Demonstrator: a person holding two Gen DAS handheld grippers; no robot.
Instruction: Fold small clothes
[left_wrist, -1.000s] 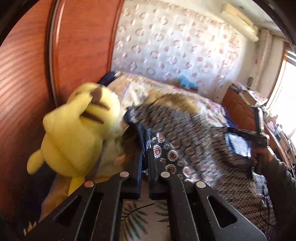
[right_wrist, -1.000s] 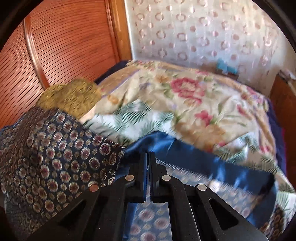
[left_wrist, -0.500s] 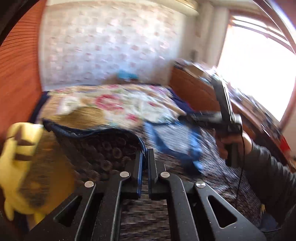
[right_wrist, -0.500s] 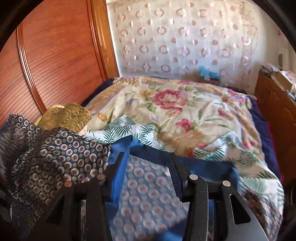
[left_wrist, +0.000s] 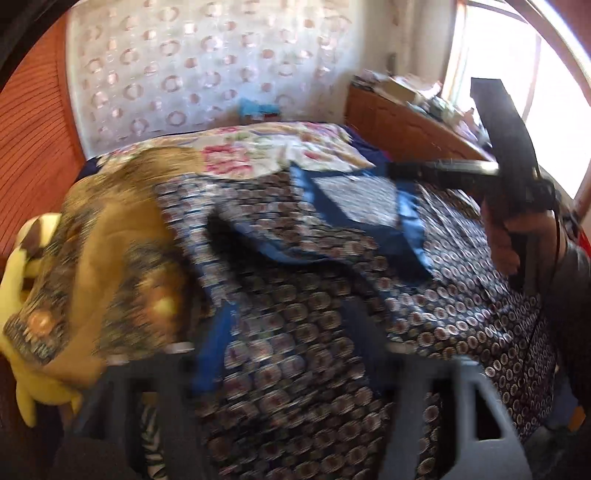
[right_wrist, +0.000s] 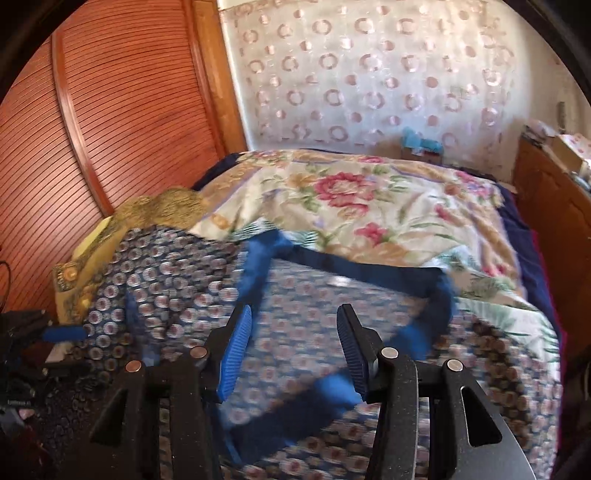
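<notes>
a: since half a second back the left gripper (left_wrist: 291, 354) has let its fingers spread; they were pinched together on the blue hem, and now the patterned navy cloth (left_wrist: 295, 332) drapes over and between them, blurred.

b: so is it holding anything?

a: its frame arms stand wide apart, but the fingertips are buried under fabric, so i cannot tell if anything is caught. the right gripper (right_wrist: 295, 350) is plain: jaws apart, blue ribbed pads (right_wrist: 236, 350) showing, nothing between them, as it was half a second ago.

b: where's the cloth from the right gripper?

a: directly under and ahead of its fingers. a folded-over panel with the paler reverse side up, bordered by a blue hem (right_wrist: 439, 306), lies just beyond the tips. the darker face of the cloth spreads off to its left and right.

b: and beyond that?

a: the floral bedspread (right_wrist: 369, 199) runs ahead to the wall. far left of the right gripper a golden-brown cloth (right_wrist: 162, 210) sits touching the navy one.

b: from the left wrist?

a: that golden cloth (left_wrist: 110, 258) is close on its left, partly covering a yellow plush toy (left_wrist: 22, 288). ahead and right, the person's right hand (left_wrist: 506, 243) grips the other tool above the cloth. a wooden dresser (left_wrist: 406, 136) stands further beyond.
</notes>
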